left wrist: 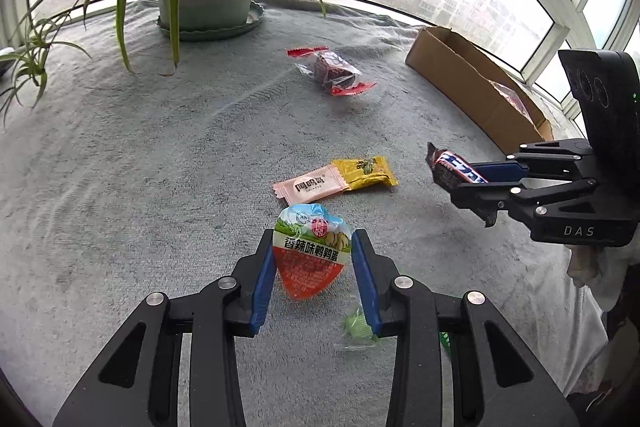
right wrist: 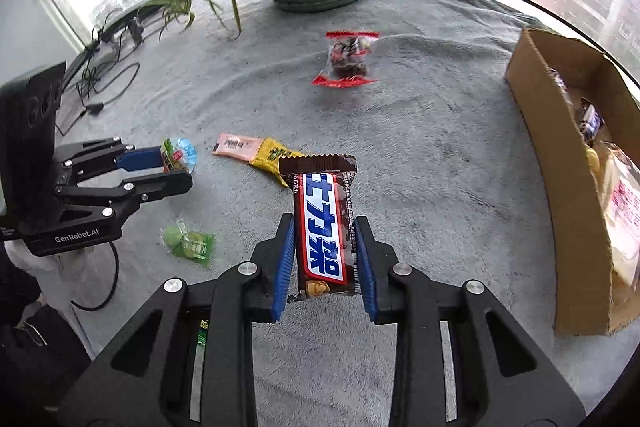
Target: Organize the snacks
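Blue-padded left gripper (left wrist: pixel 313 259) clamps a heart-shaped egg snack pouch (left wrist: pixel 310 255), lifted above the grey blanket (left wrist: pixel 140 167). Right gripper (right wrist: pixel 325 259) clamps a brown chocolate bar (right wrist: pixel 324 223), also airborne. Pink packet (left wrist: pixel 310 185) overlaps yellow packet (left wrist: pixel 366 169); red-ended candy bag (left wrist: pixel 332 71) sits beyond; cardboard box (right wrist: pixel 560 155) at right holds snacks.

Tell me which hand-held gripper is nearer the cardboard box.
Right. The right hand-held gripper, holding a chocolate bar, is just left of the cardboard box; the left hand-held gripper is farther left, across the blanket.
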Demonstrator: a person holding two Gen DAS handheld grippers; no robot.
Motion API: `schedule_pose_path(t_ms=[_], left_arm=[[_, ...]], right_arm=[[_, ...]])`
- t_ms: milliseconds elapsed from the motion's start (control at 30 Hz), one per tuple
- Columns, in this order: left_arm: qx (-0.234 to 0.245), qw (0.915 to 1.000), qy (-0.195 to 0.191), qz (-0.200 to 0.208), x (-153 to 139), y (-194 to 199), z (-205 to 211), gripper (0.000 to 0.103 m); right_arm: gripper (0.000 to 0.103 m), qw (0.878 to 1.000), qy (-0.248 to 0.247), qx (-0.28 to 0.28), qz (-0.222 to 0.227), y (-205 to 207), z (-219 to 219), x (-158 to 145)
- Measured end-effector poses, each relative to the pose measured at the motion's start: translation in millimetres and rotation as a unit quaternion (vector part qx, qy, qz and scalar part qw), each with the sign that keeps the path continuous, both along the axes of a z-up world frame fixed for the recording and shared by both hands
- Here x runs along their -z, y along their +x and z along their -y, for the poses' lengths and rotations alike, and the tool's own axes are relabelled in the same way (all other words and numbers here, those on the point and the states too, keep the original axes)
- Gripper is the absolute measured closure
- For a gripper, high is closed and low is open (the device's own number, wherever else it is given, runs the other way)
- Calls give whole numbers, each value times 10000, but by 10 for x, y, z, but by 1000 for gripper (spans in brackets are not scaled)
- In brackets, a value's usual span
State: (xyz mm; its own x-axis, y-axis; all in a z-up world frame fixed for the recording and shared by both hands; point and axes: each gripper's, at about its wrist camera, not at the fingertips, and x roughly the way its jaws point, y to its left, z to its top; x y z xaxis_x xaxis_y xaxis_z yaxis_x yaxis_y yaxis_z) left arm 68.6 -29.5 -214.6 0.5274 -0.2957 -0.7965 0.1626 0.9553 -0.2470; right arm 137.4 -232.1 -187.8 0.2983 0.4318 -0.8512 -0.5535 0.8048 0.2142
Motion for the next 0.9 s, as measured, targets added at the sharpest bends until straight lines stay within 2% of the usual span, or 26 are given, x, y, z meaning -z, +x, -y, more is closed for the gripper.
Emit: schedule_pose_path(t_ms=[233,600,900], left_arm=[[136,9996,-96,210,-223,104,104,67],[552,9963,-116,645,-614,571,518,68],[923,9918,-23,881,-810,961,941,67]], right_arm=[[73,9971,240,664,270,-38,431,-271],[73,9846,301,1625,574,68,1231,-461],[73,9741,205,2099,815,229,1727,-594]])
